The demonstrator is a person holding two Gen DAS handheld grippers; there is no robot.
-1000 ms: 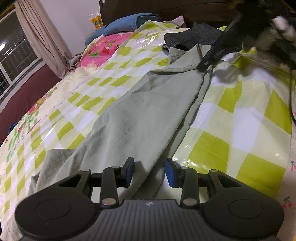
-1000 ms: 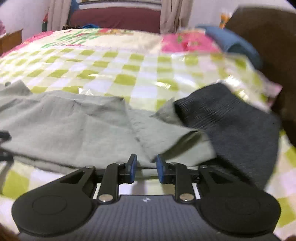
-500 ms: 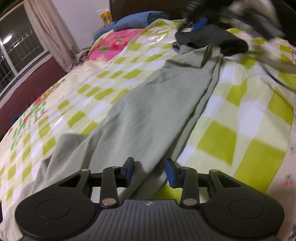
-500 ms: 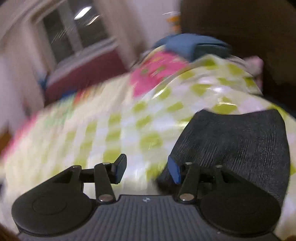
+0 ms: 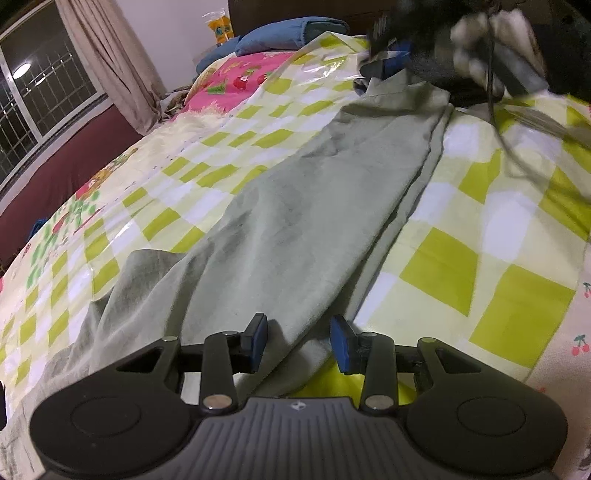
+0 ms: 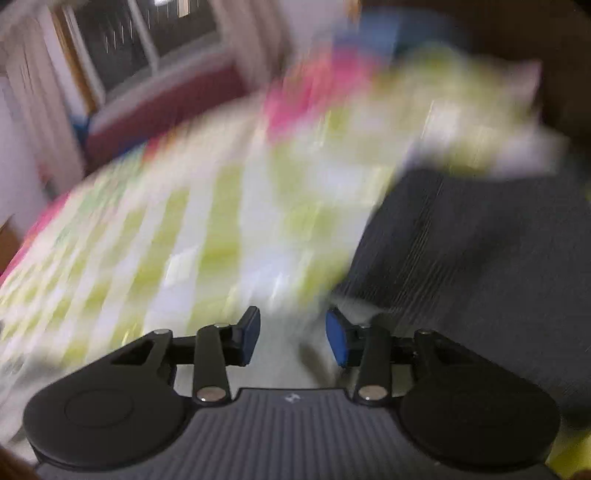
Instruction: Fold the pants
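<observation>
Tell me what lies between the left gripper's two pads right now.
In the left wrist view, the pale green pants run between the left gripper pads, which stand apart, not pressing the cloth.

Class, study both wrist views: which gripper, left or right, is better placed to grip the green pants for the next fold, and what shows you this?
Left, probably. The left gripper has the green pants lying between its open jaws, while the right gripper, jaws just closing, faces a dark grey garment in a blurred view.

- checked bedspread point(image 5: 480, 266) in lime and white
- blue pillow point(image 5: 291, 31) at the head — beside a pink floral patch point(image 5: 236, 79)
- beige curtain point(image 5: 110, 62) by the barred window point(image 5: 33, 92)
- dark grey garment point(image 6: 480, 266)
</observation>
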